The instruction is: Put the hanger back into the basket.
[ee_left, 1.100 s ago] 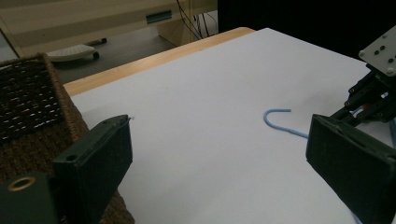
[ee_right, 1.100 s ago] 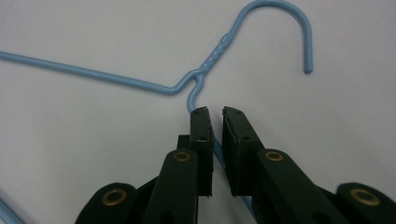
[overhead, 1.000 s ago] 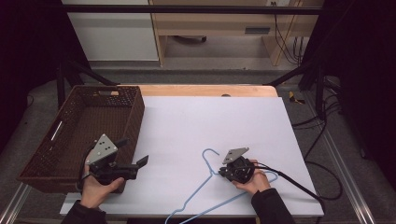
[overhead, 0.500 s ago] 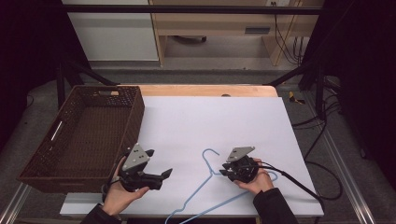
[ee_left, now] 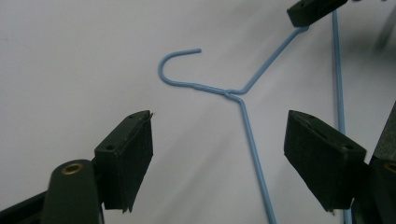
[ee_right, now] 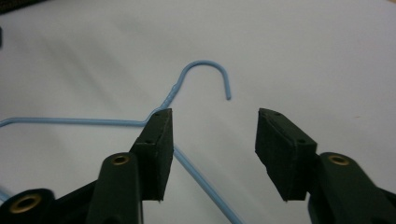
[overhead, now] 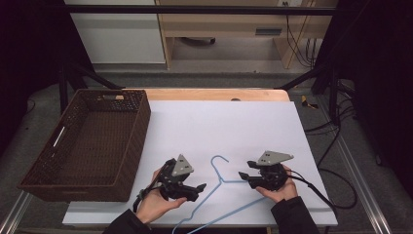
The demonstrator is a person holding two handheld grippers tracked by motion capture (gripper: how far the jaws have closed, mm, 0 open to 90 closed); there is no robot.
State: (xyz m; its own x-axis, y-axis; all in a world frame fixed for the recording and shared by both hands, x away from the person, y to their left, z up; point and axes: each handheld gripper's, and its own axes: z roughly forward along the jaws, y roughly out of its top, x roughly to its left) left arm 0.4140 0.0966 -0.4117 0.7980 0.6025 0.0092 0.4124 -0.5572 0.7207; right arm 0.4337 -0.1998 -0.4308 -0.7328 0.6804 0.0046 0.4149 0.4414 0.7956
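The left gripper (ee_left: 217, 154), jaws spread, should straddle the blue hanger (ee_left: 247, 126) shoulder squarely; the right gripper (ee_right: 212, 149), released too, waits near its neck.

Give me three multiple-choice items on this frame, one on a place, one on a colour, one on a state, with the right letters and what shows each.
1. Where does the basket stand?
A. at the table's left edge
B. at the table's right edge
C. between the two grippers

2. What colour is the wire hanger?
A. red
B. light blue
C. black

3. How do the jaws of the left gripper stand?
A. shut on the hanger's hook
B. shut on nothing
C. open, with the hanger lying on the sheet between them

Right letters:
1 A: in the high view the brown woven basket sits at the left, beside the white sheet.
2 B: the wire reads light blue against the white sheet in every view.
3 C: the left gripper view shows a wide gap between its jaws, neither touching the wire.
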